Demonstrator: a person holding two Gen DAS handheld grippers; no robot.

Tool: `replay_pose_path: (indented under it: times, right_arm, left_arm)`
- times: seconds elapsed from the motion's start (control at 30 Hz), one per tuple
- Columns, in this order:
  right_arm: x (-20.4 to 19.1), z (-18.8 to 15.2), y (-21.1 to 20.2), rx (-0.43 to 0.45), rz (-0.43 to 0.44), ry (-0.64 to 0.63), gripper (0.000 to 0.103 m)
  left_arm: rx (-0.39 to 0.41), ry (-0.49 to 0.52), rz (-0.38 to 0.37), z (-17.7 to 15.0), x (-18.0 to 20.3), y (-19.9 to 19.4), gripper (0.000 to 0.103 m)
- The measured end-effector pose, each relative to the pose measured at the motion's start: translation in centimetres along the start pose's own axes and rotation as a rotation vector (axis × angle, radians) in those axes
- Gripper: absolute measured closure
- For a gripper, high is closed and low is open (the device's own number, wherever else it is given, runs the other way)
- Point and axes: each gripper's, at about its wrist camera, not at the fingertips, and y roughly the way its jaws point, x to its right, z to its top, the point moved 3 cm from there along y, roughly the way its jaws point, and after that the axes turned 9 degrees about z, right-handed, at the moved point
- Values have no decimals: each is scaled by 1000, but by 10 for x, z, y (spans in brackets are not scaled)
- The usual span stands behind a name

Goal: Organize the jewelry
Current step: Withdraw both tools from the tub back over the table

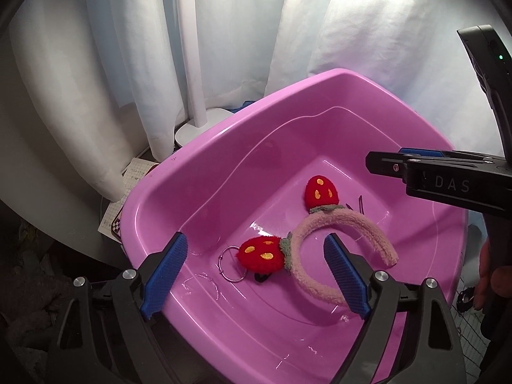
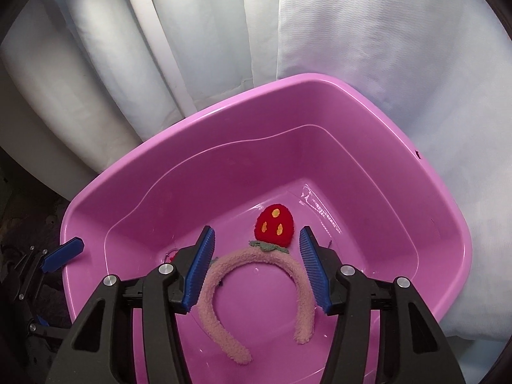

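Fuzzy pink headband (image 2: 252, 291) with two red knitted strawberries (image 1: 321, 191), yellow seed spots and green leaf collars, lying flat on the floor of a glossy pink plastic tub (image 2: 441, 192), arch toward the far wall, both ends toward the near rim. Second strawberry (image 1: 261, 253) at the left side of the band in the left wrist view, touching a thin silver metal ring (image 1: 231, 265) just beside it on the tub floor; something small and dark half hidden beneath that strawberry, too little showing to identify. A few thin dark pins (image 1: 358, 204) beyond the band, near the right wall.

Right gripper (image 2: 256, 268), black frame with ribbed blue pads, tilted down over the tub's middle, jaws parted and straddling the top of the arch; pads clear of the fleece, nothing gripped. Same tool entering from the right edge in the left wrist view (image 1: 384, 163), marked with white letters.

Left gripper (image 1: 252, 275) over the near left corner of the tub, jaws spread wide and empty, one pad above the left rim, the other above the band's near end.

White draped cloth (image 2: 368, 64) behind the tub; white lamp base (image 1: 198, 124) and gridded paper (image 1: 131, 179) beyond the far left corner.
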Motion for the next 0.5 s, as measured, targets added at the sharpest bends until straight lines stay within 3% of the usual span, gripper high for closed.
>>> replay_pose_path:
  times: [0.5]
  right_arm:
    - [-14,-33,-58,105,10,5,47]
  left_arm:
    - [72,-10,22,-13,4,-43,18]
